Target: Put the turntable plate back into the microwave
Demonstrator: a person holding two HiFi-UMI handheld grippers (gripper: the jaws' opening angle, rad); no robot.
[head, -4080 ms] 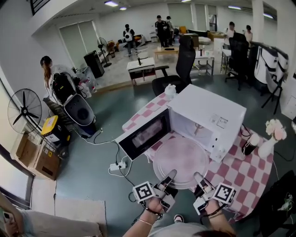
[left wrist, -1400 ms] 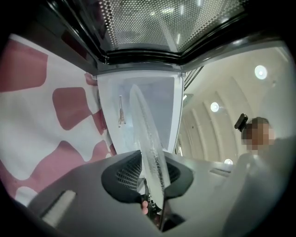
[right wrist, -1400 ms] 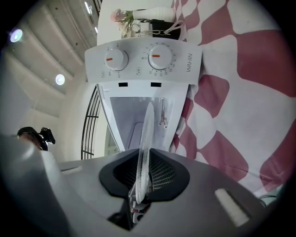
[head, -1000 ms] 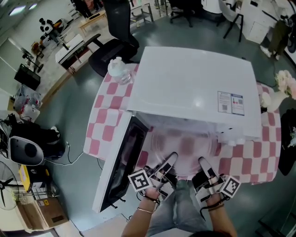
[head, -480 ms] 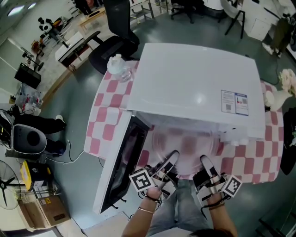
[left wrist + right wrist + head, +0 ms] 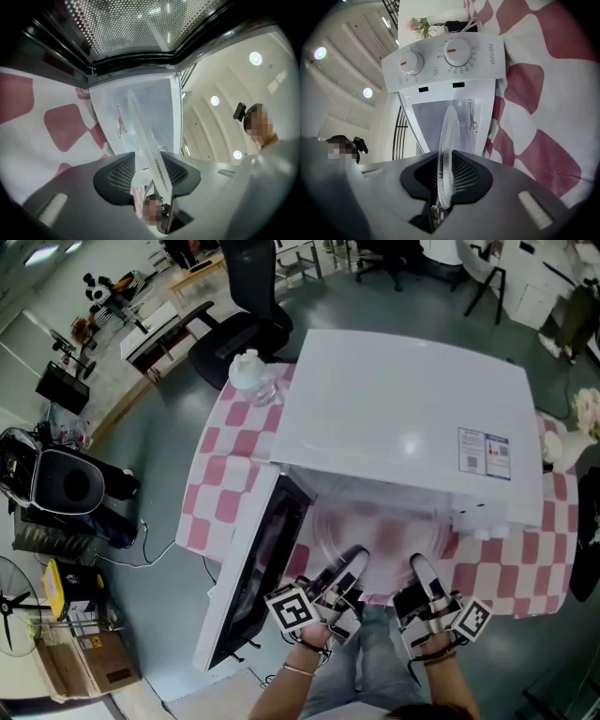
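White microwave (image 6: pixel 403 418) stands on a table under a pink-and-white checked tablecloth (image 6: pixel 225 474). Its door (image 6: pixel 248 587) is swung fully open to the left of the cavity as seen in the head view. The clear glass turntable plate (image 6: pixel 375 540) lies level at the mouth of the cavity, with its far part under the microwave's top and its near rim projecting toward the person. How far in it sits cannot be determined. The left gripper (image 6: pixel 342 576) is at the near-left rim and the right gripper (image 6: pixel 424 585) at the near-right rim, both pointing roughly level into the opening. In the left gripper view the plate's edge runs between the two pads with a gap on one side. The jaws are opening and the pads are not pressing on the glass. In the right gripper view the pads are closed onto the plate's rim and are gripping it. The control panel (image 6: pixel 445 61), with two dials, appears beyond that gripper, beside the cavity opening. A clear plastic bottle (image 6: pixel 251 371) stands on the cloth at the microwave's far-left corner. A black office chair (image 6: pixel 248 296) stands on the floor beyond the table.
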